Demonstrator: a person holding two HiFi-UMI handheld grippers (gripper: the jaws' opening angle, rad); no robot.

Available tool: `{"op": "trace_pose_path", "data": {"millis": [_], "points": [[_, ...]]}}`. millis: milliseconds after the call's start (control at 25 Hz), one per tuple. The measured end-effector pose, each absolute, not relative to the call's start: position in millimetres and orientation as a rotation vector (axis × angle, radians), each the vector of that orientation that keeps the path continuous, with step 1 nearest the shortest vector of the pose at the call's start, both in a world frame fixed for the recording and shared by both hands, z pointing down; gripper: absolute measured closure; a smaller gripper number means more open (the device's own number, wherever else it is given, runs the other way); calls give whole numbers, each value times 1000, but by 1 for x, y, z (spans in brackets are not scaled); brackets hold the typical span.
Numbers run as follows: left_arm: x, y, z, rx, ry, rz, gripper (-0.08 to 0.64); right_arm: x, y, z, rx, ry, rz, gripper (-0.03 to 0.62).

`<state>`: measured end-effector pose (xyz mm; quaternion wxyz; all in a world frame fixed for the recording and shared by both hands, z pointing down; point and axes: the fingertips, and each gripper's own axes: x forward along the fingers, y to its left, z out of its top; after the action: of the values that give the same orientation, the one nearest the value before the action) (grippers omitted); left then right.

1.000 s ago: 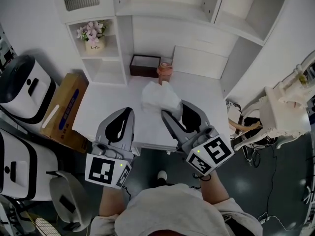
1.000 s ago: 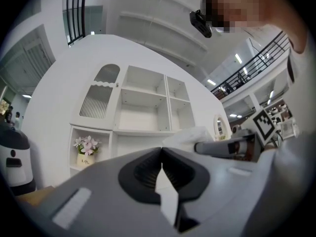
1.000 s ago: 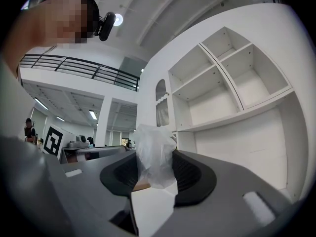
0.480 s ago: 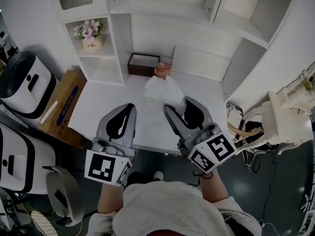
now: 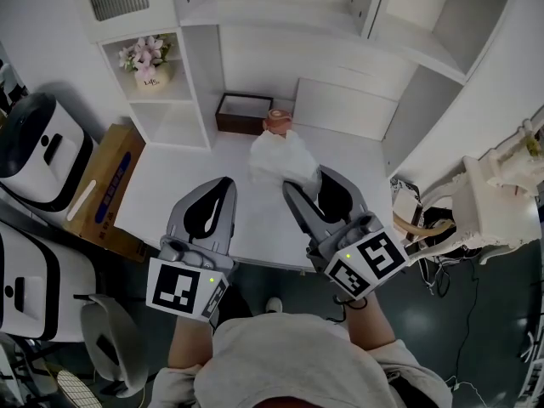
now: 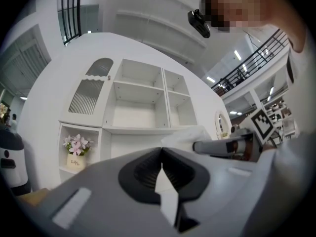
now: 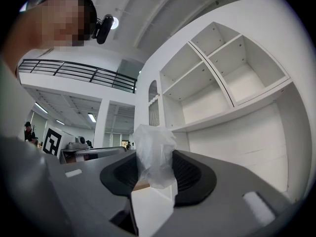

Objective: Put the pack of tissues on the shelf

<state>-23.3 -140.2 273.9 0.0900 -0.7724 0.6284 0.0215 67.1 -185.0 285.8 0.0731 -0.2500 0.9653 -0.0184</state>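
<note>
The pack of tissues (image 5: 280,155) is a white bundle in crinkled clear plastic; it is held above the white desk (image 5: 187,185). My right gripper (image 5: 306,181) is shut on its near end, and in the right gripper view the pack (image 7: 154,157) stands up between the dark pads. My left gripper (image 5: 223,187) hovers beside it to the left, over the desk, shut with nothing in it; its jaw tips meet in the left gripper view (image 6: 161,149). The white shelf unit (image 5: 280,15) rises behind the desk, its compartments (image 6: 138,107) bare.
A dark brown box (image 5: 244,113) and a terracotta cup (image 5: 277,121) stand at the desk's back. A flower vase (image 5: 144,62) fills a left cubby. A cardboard box (image 5: 106,181) and white appliances (image 5: 42,151) stand to the left, a white rack (image 5: 493,194) to the right.
Both grippers have moved forward together toward the desk and the shelf. The right gripper still holds the pack and the left stays shut.
</note>
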Motion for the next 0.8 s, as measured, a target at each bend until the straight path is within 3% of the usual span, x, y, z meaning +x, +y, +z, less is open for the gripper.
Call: {"op": "trace_pose_path", "data": {"millis": [800], "points": [[-105,-221,271,-2448,1716,68,560,-5,-251,282,-979,2835,-78,408]]}}
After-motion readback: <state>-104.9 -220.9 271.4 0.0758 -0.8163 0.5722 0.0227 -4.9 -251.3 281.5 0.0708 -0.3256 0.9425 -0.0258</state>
